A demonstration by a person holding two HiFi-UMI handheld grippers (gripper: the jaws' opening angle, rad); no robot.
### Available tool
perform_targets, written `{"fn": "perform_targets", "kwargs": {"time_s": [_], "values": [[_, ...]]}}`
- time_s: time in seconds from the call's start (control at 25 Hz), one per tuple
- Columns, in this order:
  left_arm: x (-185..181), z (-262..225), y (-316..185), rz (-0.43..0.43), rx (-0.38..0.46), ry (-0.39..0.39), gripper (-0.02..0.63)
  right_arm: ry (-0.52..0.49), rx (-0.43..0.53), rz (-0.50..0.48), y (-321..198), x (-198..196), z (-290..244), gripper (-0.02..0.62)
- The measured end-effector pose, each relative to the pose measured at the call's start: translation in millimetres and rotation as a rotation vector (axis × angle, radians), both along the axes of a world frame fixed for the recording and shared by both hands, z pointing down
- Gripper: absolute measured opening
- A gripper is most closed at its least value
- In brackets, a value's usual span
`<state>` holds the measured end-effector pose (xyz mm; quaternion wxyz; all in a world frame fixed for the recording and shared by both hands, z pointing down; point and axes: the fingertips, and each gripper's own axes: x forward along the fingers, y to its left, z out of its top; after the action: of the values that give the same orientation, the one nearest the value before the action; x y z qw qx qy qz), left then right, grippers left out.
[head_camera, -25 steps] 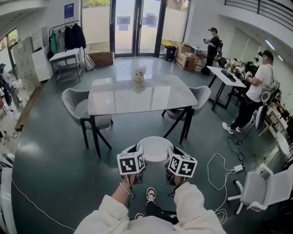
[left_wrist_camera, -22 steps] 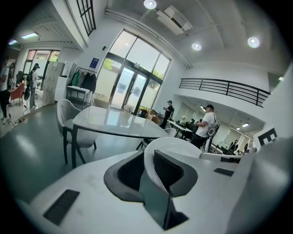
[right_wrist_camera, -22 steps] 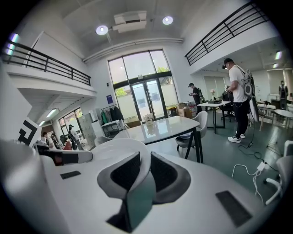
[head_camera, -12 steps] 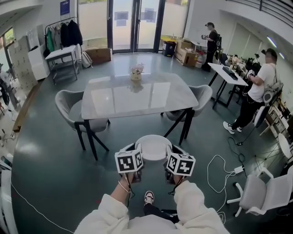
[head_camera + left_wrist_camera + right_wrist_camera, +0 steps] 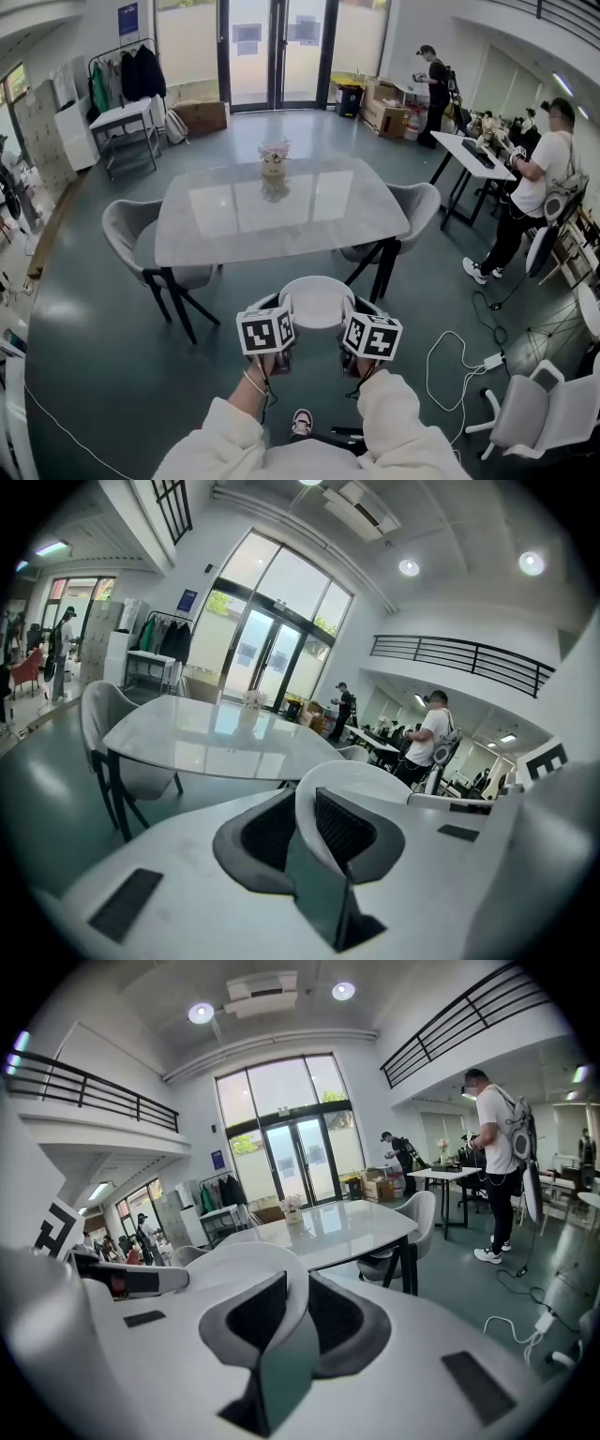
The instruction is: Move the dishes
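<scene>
The head view looks from above, steeply down and forward, over the left gripper (image 5: pixel 285 317) and right gripper (image 5: pixel 349 317) close below, to the whole bench (image 5: pixel 281 211) a little ahead, its near long edge facing the camera. The left gripper view sits low, looking almost level along its jaws, past the bowl (image 5: pixel 375 785) rim, at the bench's near left corner. The right gripper view does likewise toward the near right corner. All three share the bowl, the bench top and the glass doors (image 5: pixel 281 52) beyond its far edge.
</scene>
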<state>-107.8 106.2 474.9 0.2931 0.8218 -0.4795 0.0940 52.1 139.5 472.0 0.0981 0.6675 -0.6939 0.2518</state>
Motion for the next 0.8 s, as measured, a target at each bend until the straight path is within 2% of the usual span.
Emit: {"fn": "perform_targets", "kwargs": {"time_s": [0.32,0.8], "values": [[31.8,-6.5,-53.5,-0.014,-0.005,-0.004,0.066,-0.005,-0.002,-0.017,-57.8,32.9,-7.1,0.124],[56.7,2.5,-102.6,-0.031,0.001,-0.022,0.066,-0.029,-0.001,-0.026,-108.2,58.4,4.3,0.123]]}}
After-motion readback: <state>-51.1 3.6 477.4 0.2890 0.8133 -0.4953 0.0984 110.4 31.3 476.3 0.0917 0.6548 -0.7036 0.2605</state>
